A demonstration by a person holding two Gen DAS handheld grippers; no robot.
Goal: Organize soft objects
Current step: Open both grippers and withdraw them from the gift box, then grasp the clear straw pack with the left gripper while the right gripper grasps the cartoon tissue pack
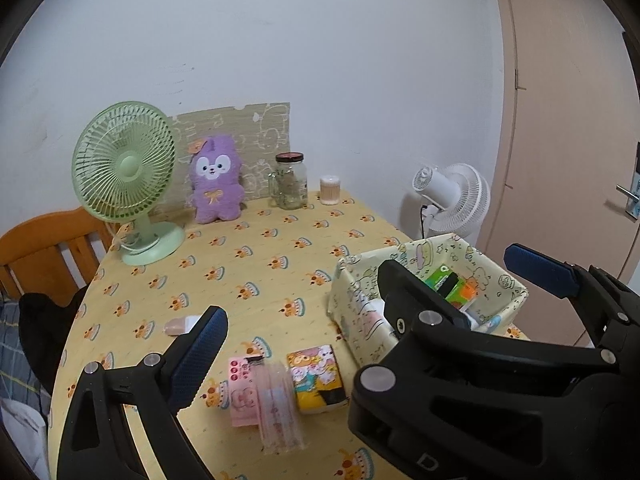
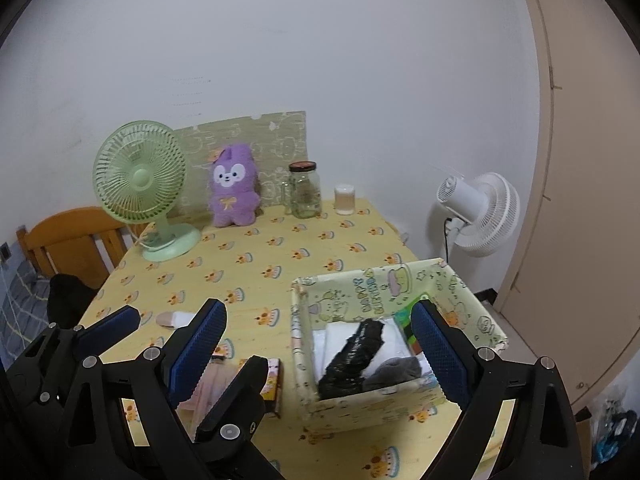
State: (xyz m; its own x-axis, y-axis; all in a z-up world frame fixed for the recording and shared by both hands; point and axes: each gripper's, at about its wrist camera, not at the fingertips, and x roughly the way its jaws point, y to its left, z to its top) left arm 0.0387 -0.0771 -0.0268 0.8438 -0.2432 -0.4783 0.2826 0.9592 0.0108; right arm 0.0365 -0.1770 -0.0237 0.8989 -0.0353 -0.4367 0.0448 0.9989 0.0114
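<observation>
Waiting near the desk's front edge are the soft things not yet put away: a pink packet beside a cartoon-printed tissue pack, and farther left a small pink-and-white piece. The fabric storage box just to their right already holds folded white, black and grey items. Both claws, left and right, hover wide open and empty. Next, I judge, comes a descent onto the packet.

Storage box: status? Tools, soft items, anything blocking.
Left tool open, empty; right tool open, empty. Storage box holds black and white soft items; pink packet and tissue pack on table beside it. Nothing blocking.
</observation>
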